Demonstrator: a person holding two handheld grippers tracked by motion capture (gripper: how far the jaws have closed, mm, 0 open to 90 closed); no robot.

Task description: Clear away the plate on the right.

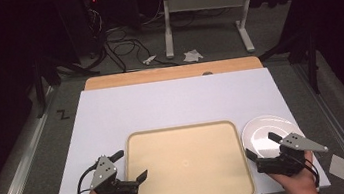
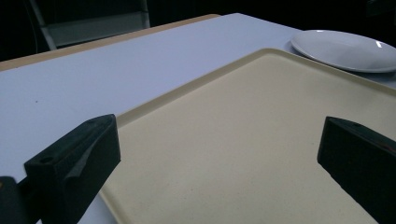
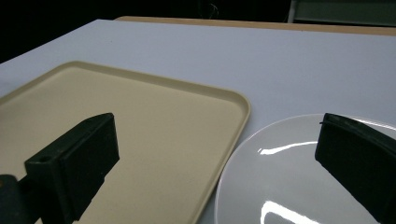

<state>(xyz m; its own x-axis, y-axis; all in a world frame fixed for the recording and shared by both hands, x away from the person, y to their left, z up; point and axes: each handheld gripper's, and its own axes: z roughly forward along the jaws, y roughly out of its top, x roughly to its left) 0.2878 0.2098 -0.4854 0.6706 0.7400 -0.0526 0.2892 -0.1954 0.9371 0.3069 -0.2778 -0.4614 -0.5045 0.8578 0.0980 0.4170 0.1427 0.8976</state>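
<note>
Tray (image 1: 189,168): beige, bare, on the white worktop (image 1: 171,104), near edge.
Plate (image 1: 263,133): white, just right of the tray.
Left tongs (image 1: 129,166): wide, holding nothing, at the tray's left rim.
Right tongs (image 1: 261,146): wide, holding nothing, over the plate's near-left edge.

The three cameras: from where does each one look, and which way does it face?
High view: above the table's near side, looking down; both hands, left gripper, right gripper.
Left gripper view: between open fingers, faces beige tray.
Right gripper view: between open fingers, faces white plate.
Shared: tray and plate.
</note>
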